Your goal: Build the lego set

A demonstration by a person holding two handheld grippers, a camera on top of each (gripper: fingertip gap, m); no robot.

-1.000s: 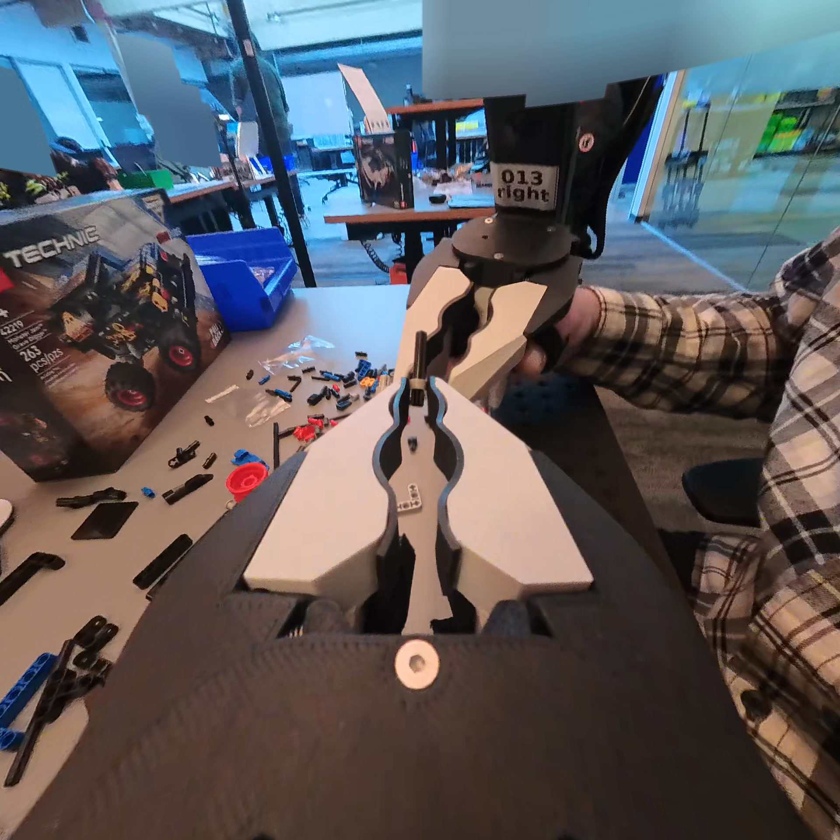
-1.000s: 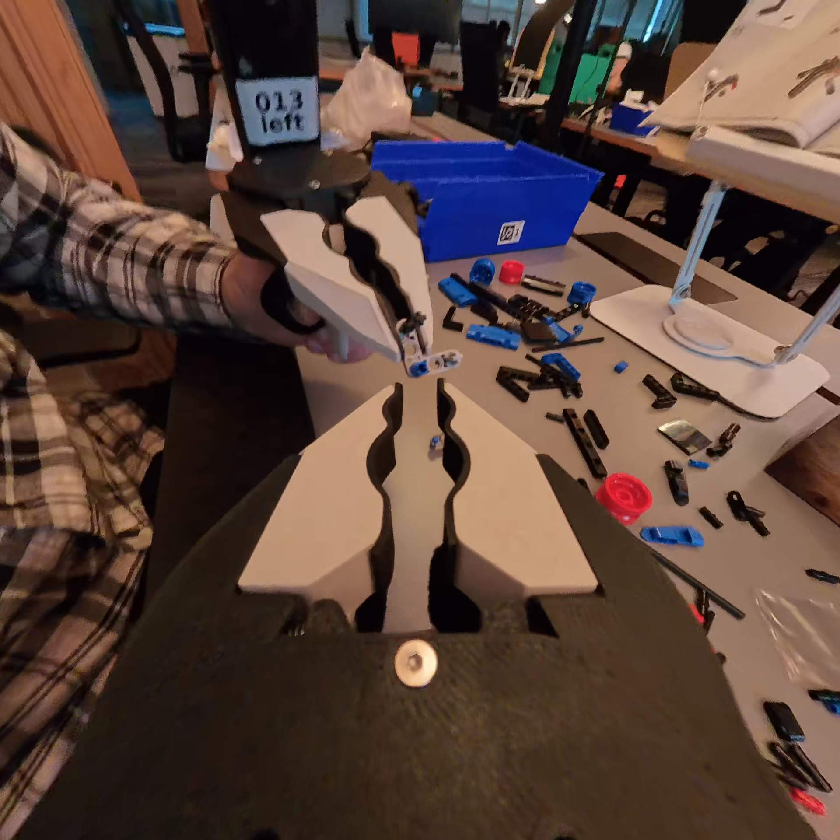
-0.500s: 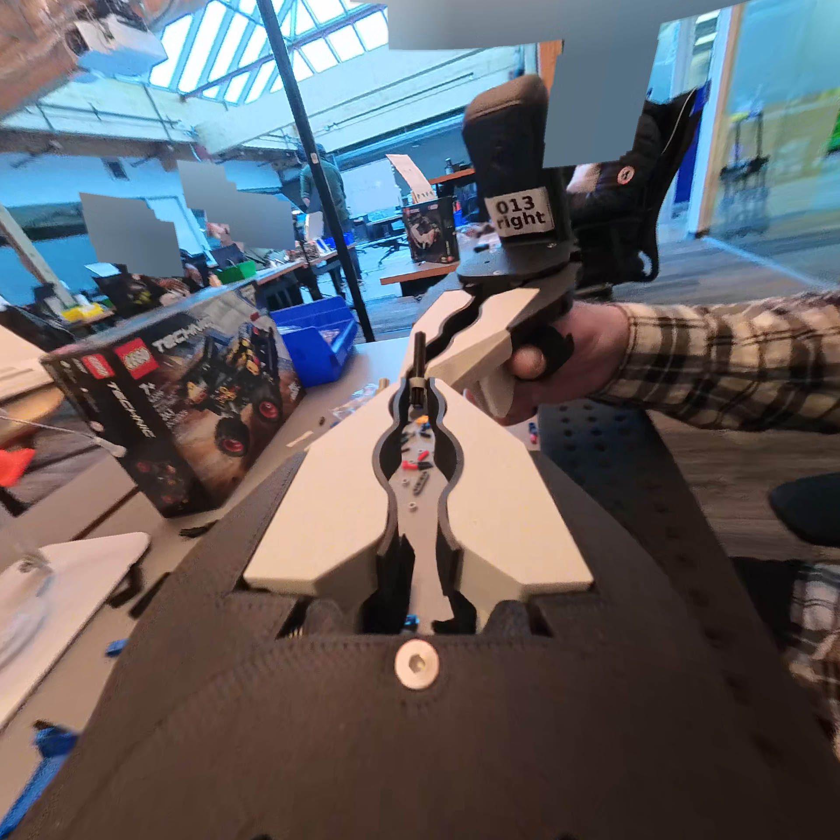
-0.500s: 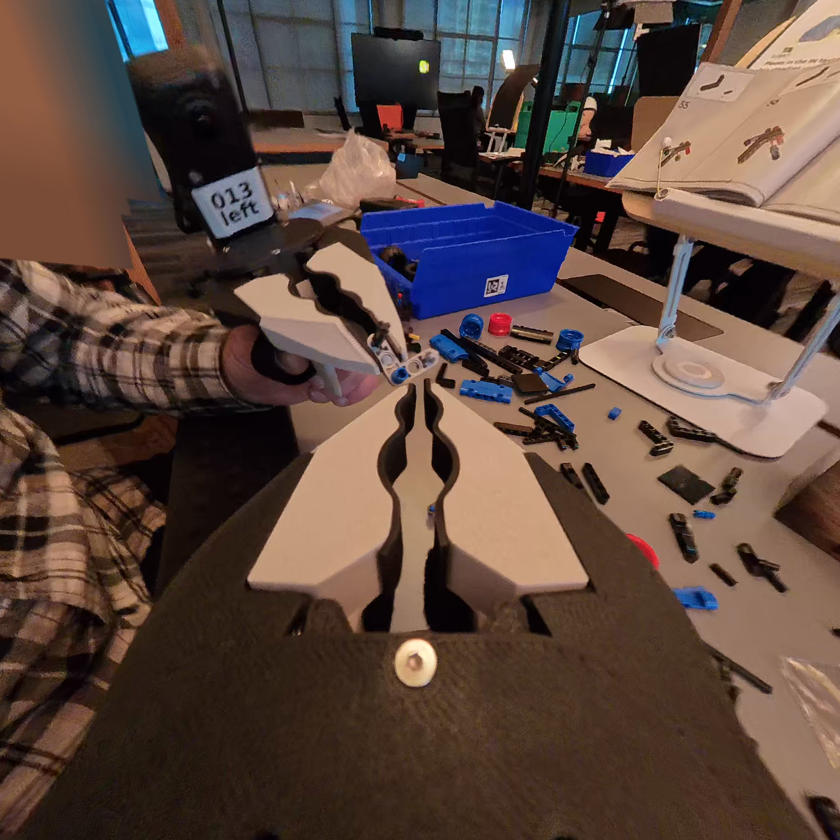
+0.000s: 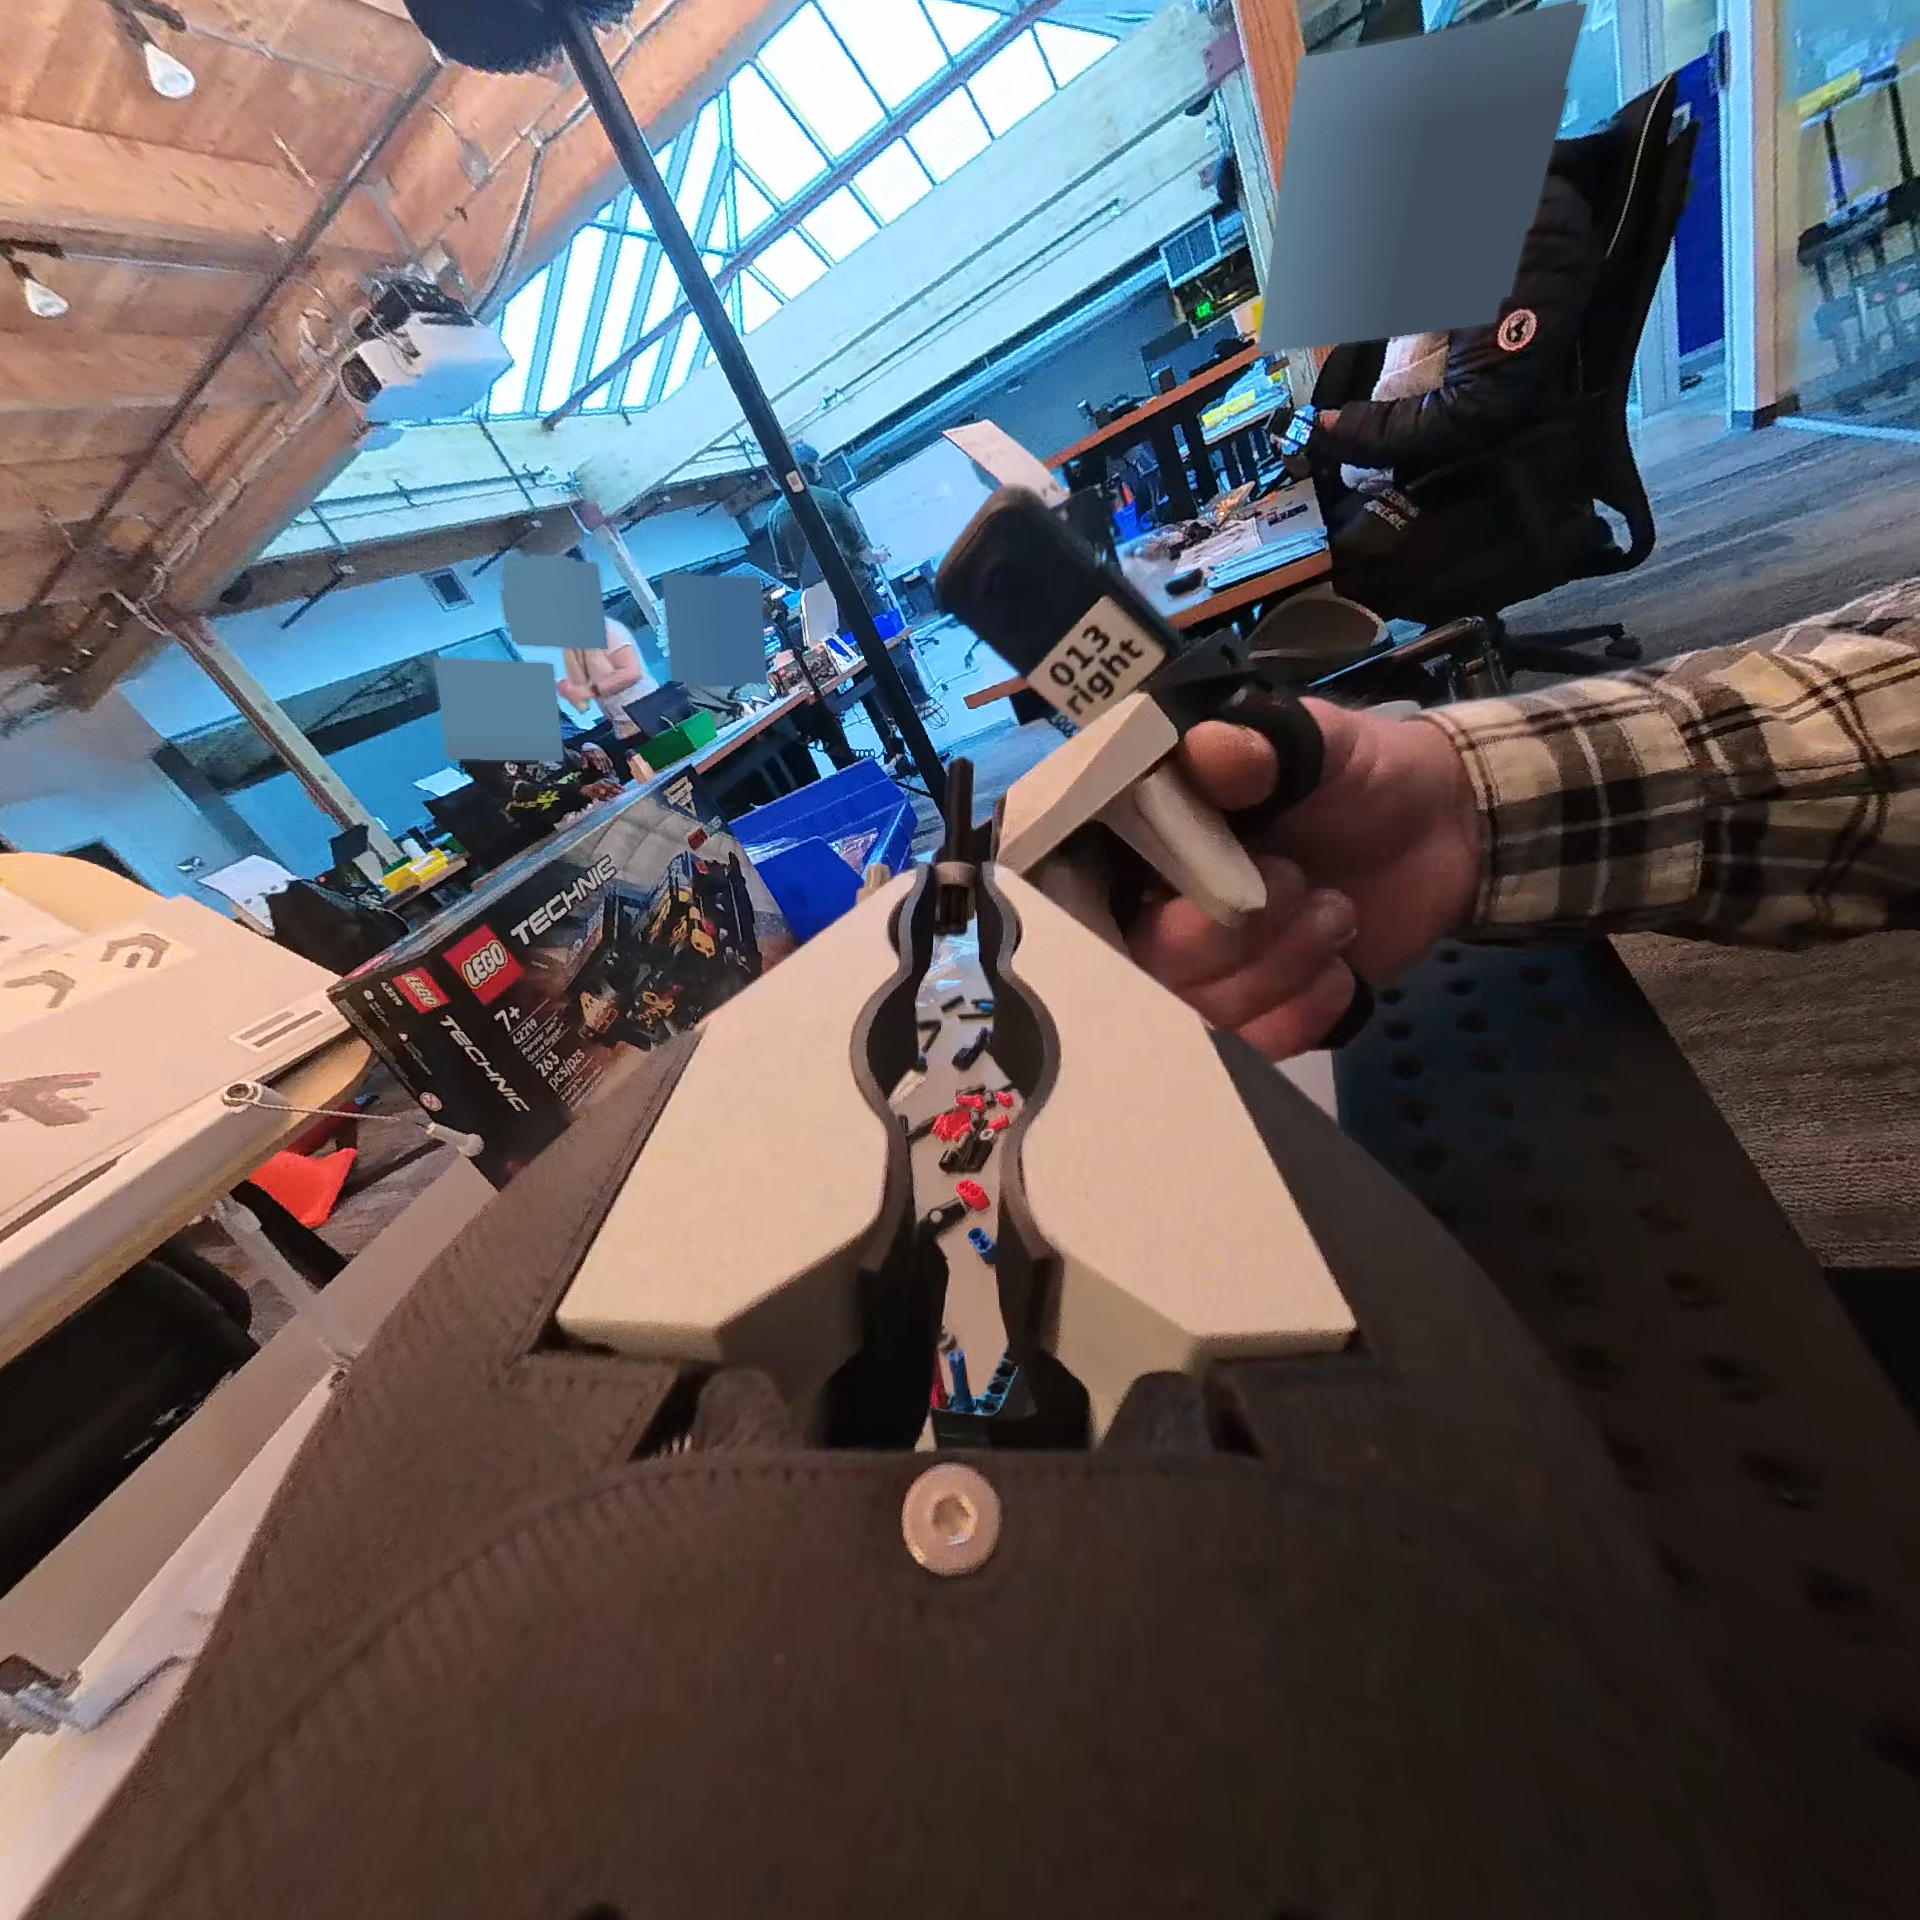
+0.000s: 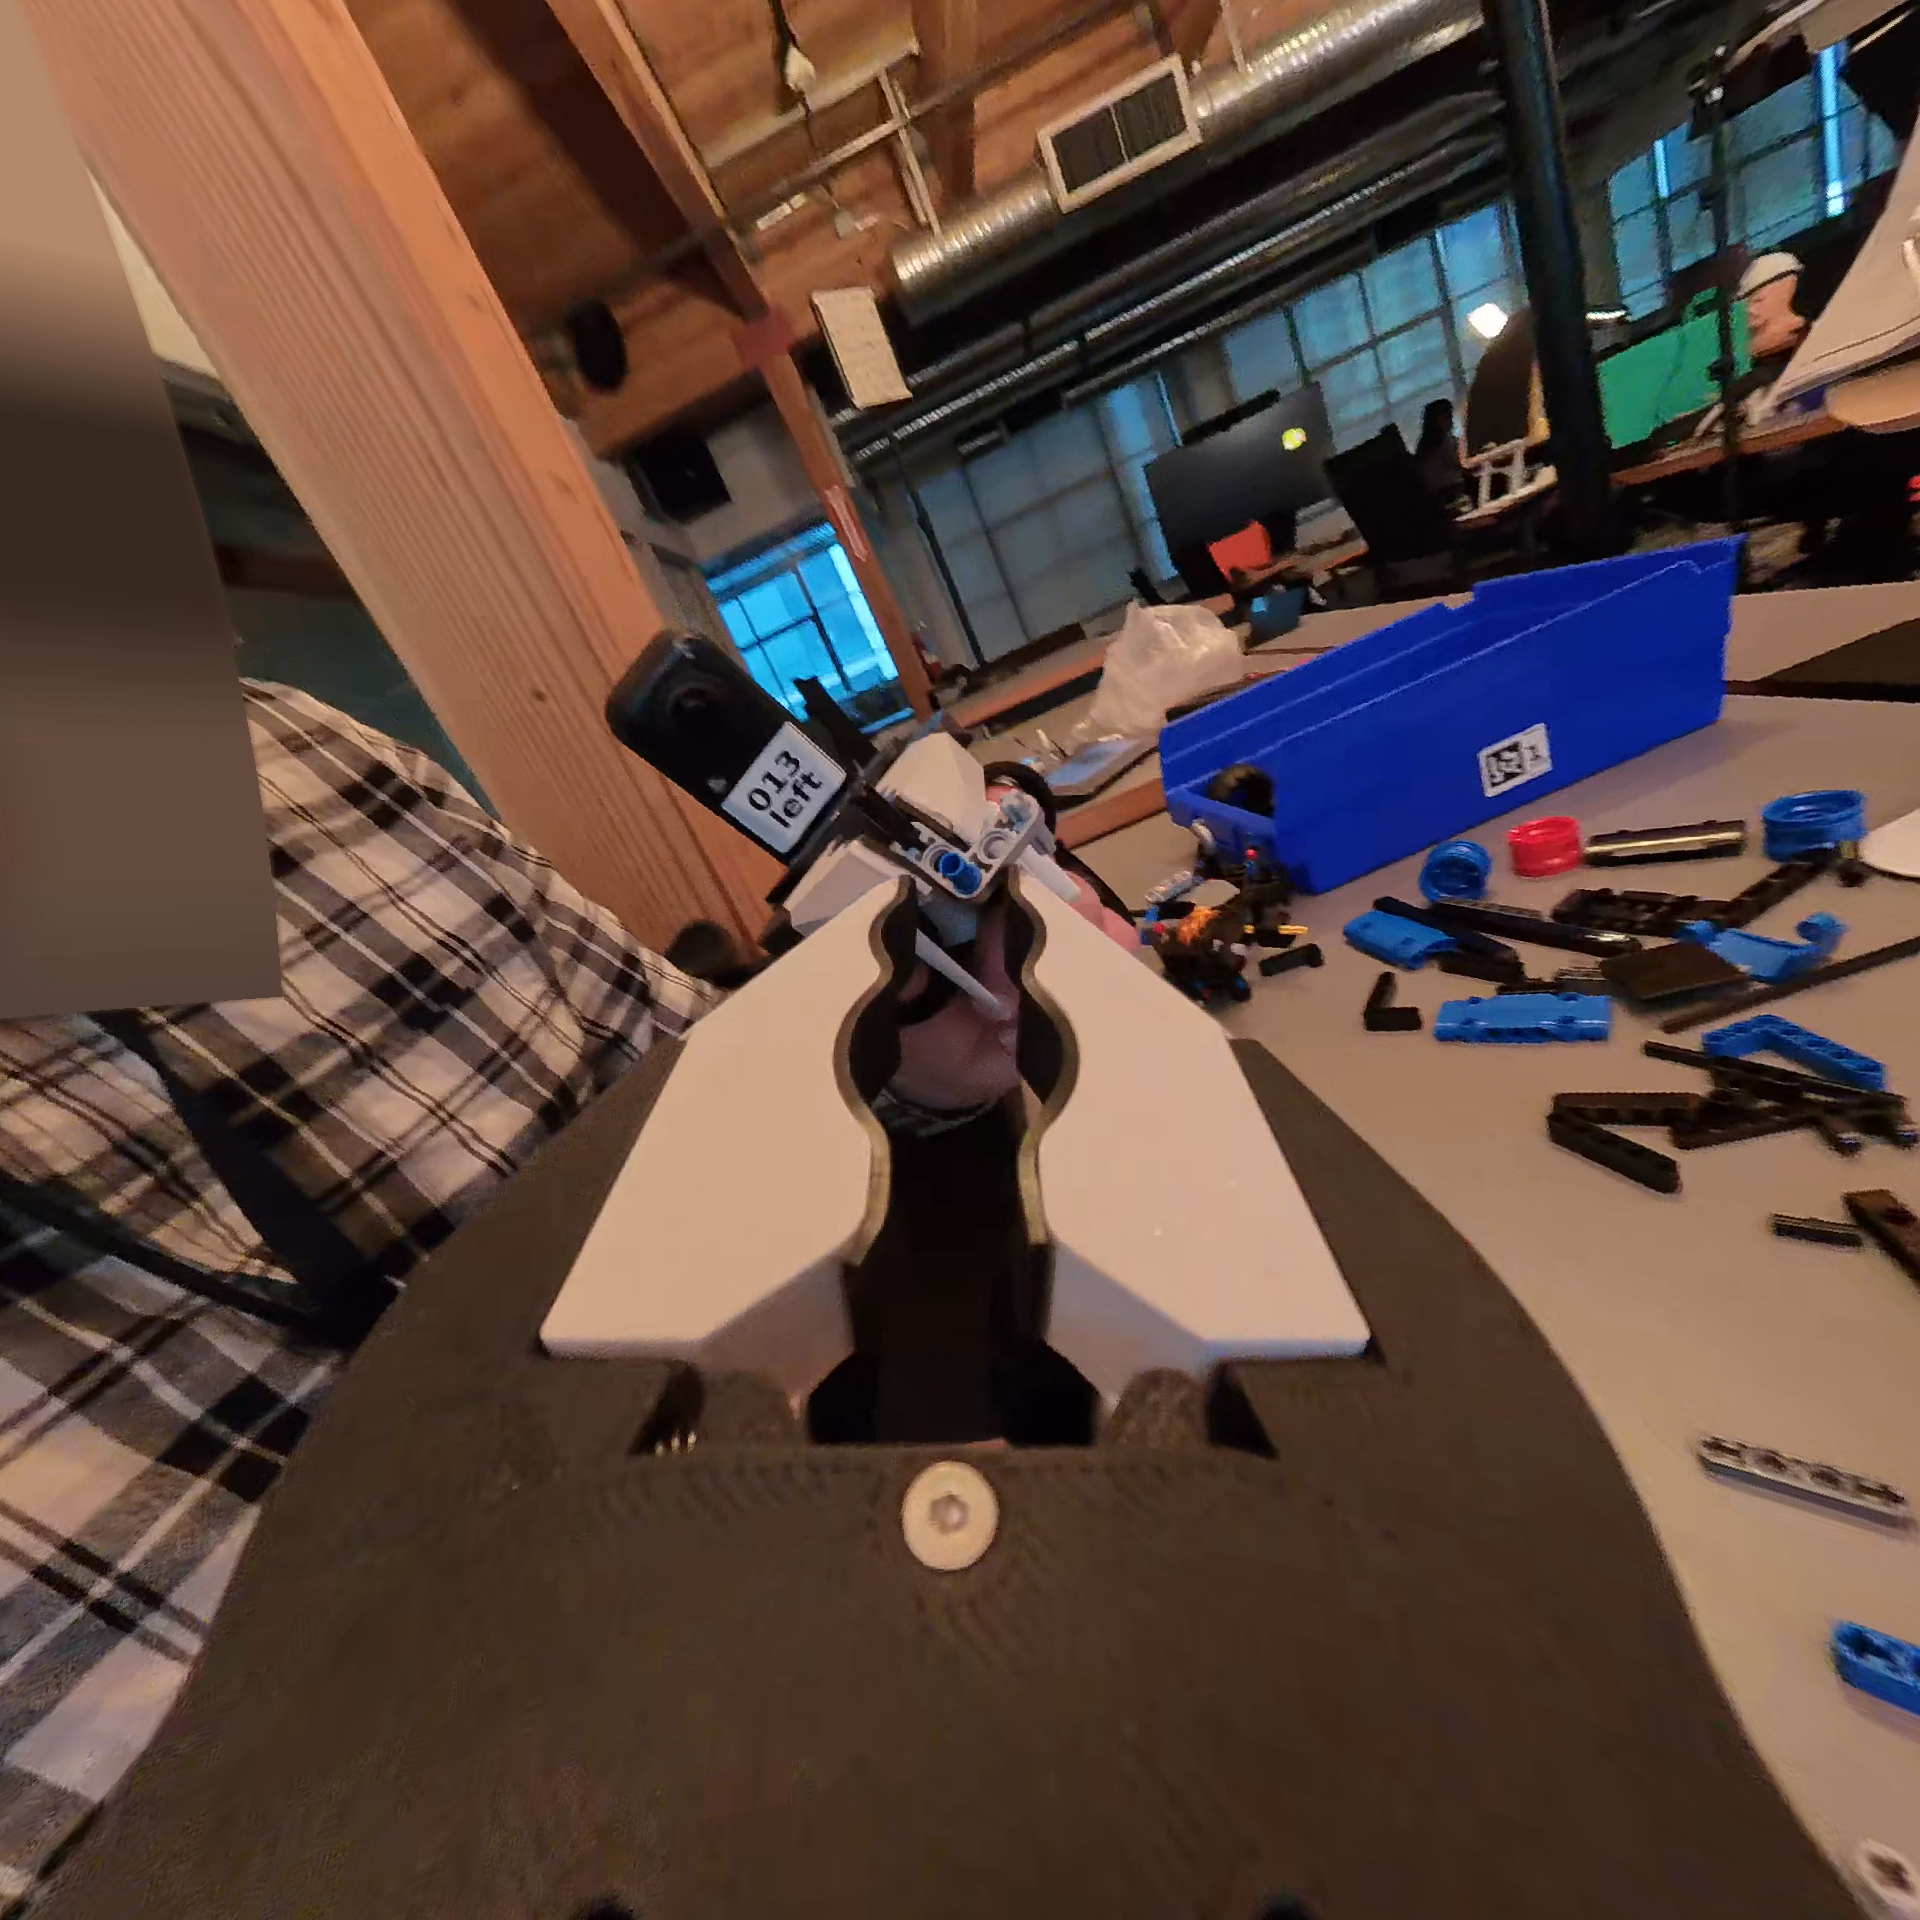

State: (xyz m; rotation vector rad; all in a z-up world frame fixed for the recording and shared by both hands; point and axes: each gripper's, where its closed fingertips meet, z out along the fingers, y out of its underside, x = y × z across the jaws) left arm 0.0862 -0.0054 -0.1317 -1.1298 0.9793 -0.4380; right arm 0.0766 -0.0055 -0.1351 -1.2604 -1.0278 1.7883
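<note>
Both claws are raised above the grey surface (image 6: 1621,1299) and meet tip to tip. The left claw (image 5: 954,902) is clamped on a small Lego assembly: a black axle (image 5: 958,808) stands up from its tips. In the right wrist view the same assembly (image 6: 971,844) shows as a light grey beam with a blue pin. The right claw (image 6: 961,902) has its tips nearly together right at that beam; whether it actually grips cannot be told. A hand (image 5: 1320,883) in a plaid sleeve holds the right claw's handle.

Far on the surface sits one blue bin (image 6: 1455,717). Near it lie two blue wheel hubs (image 6: 1455,871) and one red hub (image 6: 1543,845). To the right are scattered black beams (image 6: 1621,1132) and blue beams (image 6: 1522,1016). One partly built model (image 6: 1216,940) rests just in front of the bin. In the left wrist view one Lego set box (image 5: 582,987) stands at left. Small red pieces (image 5: 966,1122) lie on the surface seen between the claw's fingers.
</note>
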